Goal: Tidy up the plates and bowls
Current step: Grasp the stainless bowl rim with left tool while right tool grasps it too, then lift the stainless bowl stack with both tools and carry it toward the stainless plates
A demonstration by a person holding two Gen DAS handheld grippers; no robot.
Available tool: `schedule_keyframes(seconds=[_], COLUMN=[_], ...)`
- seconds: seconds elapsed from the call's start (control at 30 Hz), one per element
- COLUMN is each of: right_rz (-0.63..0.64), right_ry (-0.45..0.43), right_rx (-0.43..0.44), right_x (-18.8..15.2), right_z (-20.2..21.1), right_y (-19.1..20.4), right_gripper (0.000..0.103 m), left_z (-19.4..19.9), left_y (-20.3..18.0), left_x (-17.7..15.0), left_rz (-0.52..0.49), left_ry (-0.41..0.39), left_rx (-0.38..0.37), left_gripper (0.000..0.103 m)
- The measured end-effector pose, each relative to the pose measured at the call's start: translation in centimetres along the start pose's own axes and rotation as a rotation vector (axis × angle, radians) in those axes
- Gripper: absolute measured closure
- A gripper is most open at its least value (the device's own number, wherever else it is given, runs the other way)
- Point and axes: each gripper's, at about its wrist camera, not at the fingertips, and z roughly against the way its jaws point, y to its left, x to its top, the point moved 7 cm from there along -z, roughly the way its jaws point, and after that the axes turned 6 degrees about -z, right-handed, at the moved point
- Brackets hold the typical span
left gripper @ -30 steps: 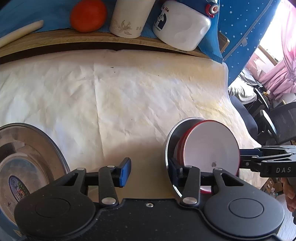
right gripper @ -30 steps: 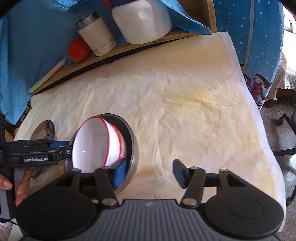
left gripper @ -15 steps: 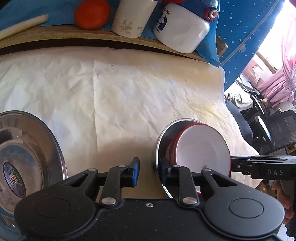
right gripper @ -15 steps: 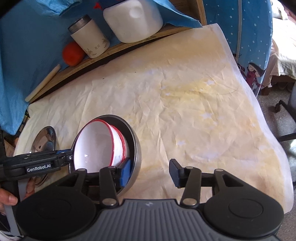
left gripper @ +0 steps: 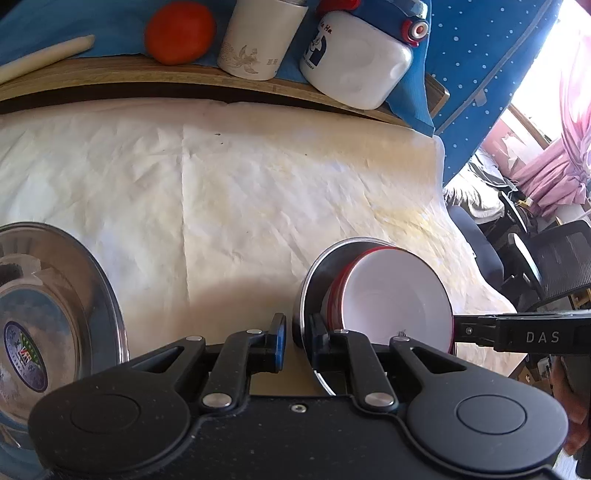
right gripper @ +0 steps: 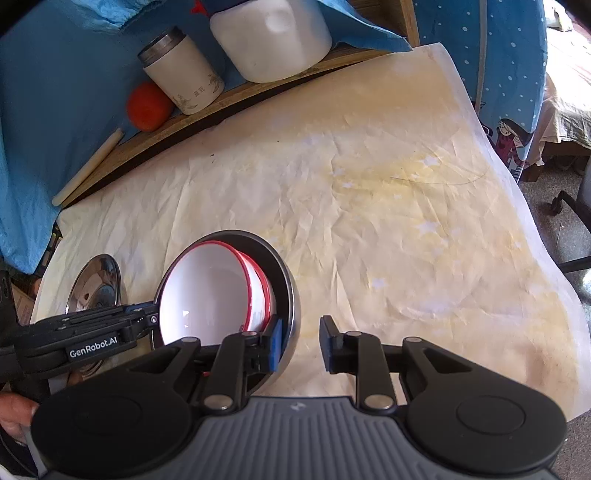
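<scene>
A steel bowl (left gripper: 317, 266) (right gripper: 288, 288) stands on the paper-covered table, with two nested white bowls with red rims (left gripper: 399, 295) (right gripper: 210, 291) tilted inside it. My left gripper (left gripper: 297, 339) is closing on the steel bowl's left wall, one pad inside and one outside, pressing it. Seen from the side in the right wrist view, the left gripper (right gripper: 155, 319) meets that rim. My right gripper (right gripper: 301, 343) straddles the opposite wall and is closing; its outer finger (right gripper: 328, 343) still stands off the steel. From the left wrist view, the right gripper (left gripper: 458, 328) reaches in from the right.
A shiny steel plate (left gripper: 74, 295) (right gripper: 98, 280) lies left of the bowls. On the wooden ledge at the back are a tomato (left gripper: 179, 31), a white canister (left gripper: 258, 40), a white jug (left gripper: 354, 62) and a pale stick (left gripper: 44, 55). An office chair (left gripper: 554, 266) stands past the table's right edge.
Both grippers' jaws have narrowed around the steel bowl's walls. The left pair went from wide apart to pinching the rim. The bowls have stayed in place.
</scene>
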Motion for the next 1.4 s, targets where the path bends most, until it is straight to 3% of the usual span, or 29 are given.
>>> schedule_keyframes(seconds=[0.4, 0.63, 0.77, 1.03, 1.4], right_rz=[-0.089, -0.080, -0.084, -0.201, -0.203], right_ry=[0.016, 0.011, 0.003, 0.070, 0.097], right_rx=[-0.010, 0.007, 0.001, 0.042, 0.040], right_x=[-0.4, -0.5, -0.5, -0.3, -0.6], right_z=[-1.0, -1.0, -0.9, -1.1, -1.1], right_y=[-0.1, 0.5, 0.7, -0.4, 0.3], right_gripper=[0.077, 0.089, 0.090, 0.090, 0.089], left_z=[0.1, 0.2, 0.2, 0.1, 0.4], left_y=[-0.4, -0.5, -0.6, -0.5, 0.0], left_x=[-0.1, -0.1, -0.2, 0.0, -0.1], left_rz=[-0.007, -0.010, -0.015, 0.010, 0.038], left_ry=[-0.005, -0.017, -0.026, 0.013, 0.043], left_rx=[0.032, 0.033, 0.043, 0.039, 0.025], left_gripper=[0.092, 0.093, 0.094, 0.095, 0.096])
